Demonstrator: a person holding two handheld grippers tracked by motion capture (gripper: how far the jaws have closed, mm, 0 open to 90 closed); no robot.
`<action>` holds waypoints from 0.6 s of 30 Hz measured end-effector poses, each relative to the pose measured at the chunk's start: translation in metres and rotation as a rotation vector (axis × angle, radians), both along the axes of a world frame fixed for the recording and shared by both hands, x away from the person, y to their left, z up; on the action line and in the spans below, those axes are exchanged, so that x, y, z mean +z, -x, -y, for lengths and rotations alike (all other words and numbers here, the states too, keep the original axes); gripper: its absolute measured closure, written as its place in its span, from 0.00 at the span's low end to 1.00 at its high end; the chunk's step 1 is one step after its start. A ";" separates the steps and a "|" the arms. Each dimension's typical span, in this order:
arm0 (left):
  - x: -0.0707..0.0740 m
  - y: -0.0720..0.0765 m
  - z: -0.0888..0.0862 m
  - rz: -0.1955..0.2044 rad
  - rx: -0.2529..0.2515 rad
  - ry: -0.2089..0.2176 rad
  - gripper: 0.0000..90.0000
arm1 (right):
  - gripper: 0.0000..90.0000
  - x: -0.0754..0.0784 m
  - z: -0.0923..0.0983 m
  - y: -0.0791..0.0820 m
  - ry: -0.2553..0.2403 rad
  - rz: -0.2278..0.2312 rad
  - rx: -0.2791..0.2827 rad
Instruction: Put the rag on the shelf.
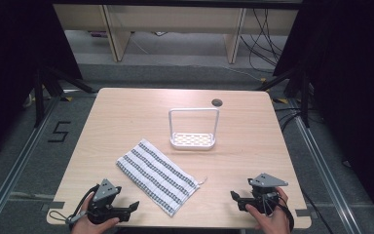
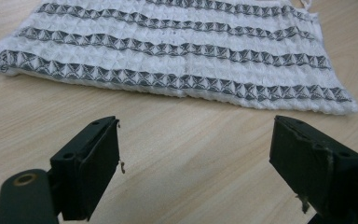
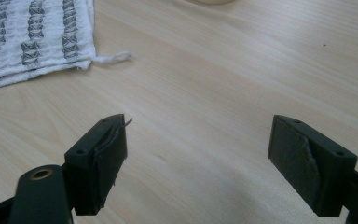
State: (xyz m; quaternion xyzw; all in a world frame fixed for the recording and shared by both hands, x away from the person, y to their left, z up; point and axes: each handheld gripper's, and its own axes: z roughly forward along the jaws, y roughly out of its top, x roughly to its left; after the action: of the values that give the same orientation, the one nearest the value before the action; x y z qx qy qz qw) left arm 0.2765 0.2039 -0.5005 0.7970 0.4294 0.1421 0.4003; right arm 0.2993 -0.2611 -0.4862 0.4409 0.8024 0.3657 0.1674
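Cloth flat between my two open hand-held grippers

Cloth (image 1: pixel 157 176), white with grey patterned stripes, lies folded flat on the tabletop (image 1: pixel 126 117), set at a slant toward the near edge. I hold my left hand-held gripper (image 1: pixel 132 206) at the near left corner, its jaws spread wide with bare wood between them; in the left gripper view the long edge of the cloth runs just beyond the jaws, not touching them. My right hand-held gripper (image 1: pixel 233 196) sits at the near right corner, jaws likewise apart and holding nothing, well clear of the cloth, whose corner with a loose thread shows at the upper left of the right gripper view. Behind the cloth stands a white wire rack (image 1: pixel 193 129) with a perforated base, apart from it.
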 end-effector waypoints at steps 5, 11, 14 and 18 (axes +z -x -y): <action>0.000 0.001 0.002 0.000 -0.002 0.015 0.17 | 0.24 -0.001 0.000 -0.001 -0.007 0.002 0.014; 0.000 0.002 0.004 0.001 -0.006 0.010 0.17 | 0.26 0.000 0.000 -0.001 -0.012 -0.006 0.037; 0.000 0.001 0.005 0.010 -0.008 0.012 0.17 | 0.27 0.000 -0.002 0.000 0.002 0.011 0.020; 0.001 0.001 0.006 0.010 -0.016 -0.003 0.17 | 0.28 0.001 -0.004 0.000 0.000 0.013 0.029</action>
State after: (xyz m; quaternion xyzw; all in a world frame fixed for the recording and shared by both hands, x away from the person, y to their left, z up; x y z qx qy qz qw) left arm 0.2752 0.1982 -0.4999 0.8003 0.4210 0.1436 0.4021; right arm 0.2993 -0.2570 -0.4850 0.4270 0.8076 0.3709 0.1673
